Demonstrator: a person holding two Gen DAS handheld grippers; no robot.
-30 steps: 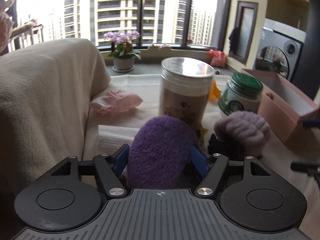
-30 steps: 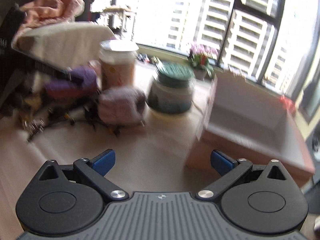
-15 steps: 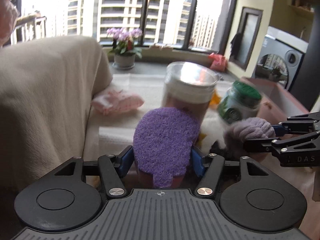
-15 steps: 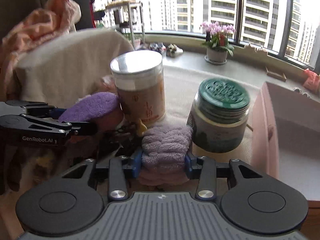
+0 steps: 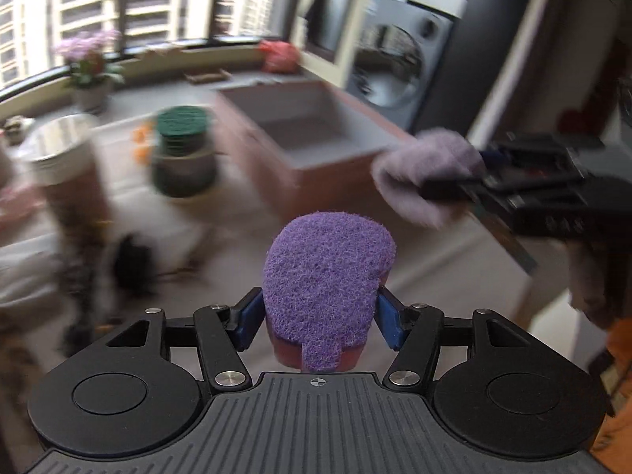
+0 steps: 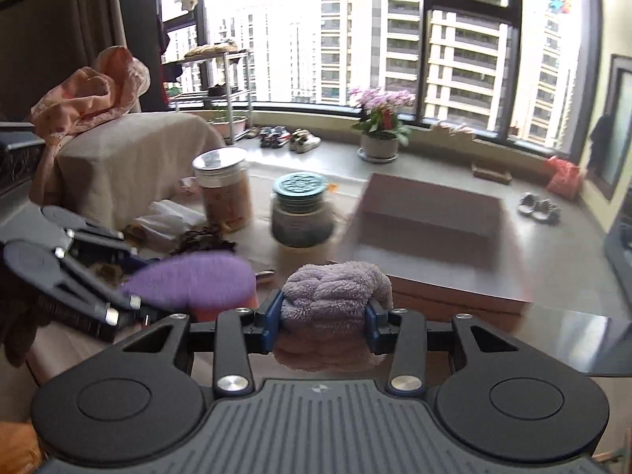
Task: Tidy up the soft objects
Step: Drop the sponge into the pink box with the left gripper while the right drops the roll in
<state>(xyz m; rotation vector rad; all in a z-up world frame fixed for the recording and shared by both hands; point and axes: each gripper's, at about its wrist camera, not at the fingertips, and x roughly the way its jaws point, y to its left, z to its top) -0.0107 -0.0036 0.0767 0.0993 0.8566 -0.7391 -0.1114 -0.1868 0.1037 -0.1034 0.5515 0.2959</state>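
Left wrist view: the left gripper (image 5: 320, 312) is pinched on a purple sponge (image 5: 328, 272), which is squeezed between the blue pads (image 5: 249, 316) and stands up ahead of them.
Right wrist view: the right gripper (image 6: 326, 318) is clamped on a lilac fluffy cloth (image 6: 335, 296), bunched between its fingers and drooping below them.
Position of the load: both soft things are carried clear of the table (image 6: 553, 268), neither resting on anything.
Step in hand: a carry is judged to be under way, each tool loaded and pointed at the pink box (image 5: 316, 134).
Next move: the box is open-topped and lies ahead of both tools, so each load needs to be brought above the opening and the pinch released; the two tools are near each other, so they are best taken in turn.
Beyond the tongs: a green-lidded jar (image 6: 302, 209) and a silver-lidded canister (image 6: 223, 189) stand to the left of the box.
Seen only from the left wrist: the right gripper from the side, to the right of the box, and a washing machine (image 5: 399, 67) behind it.
Seen only from the right wrist: the left gripper at the left, with dark clutter (image 6: 205, 239) beyond it; the box is sharper here.
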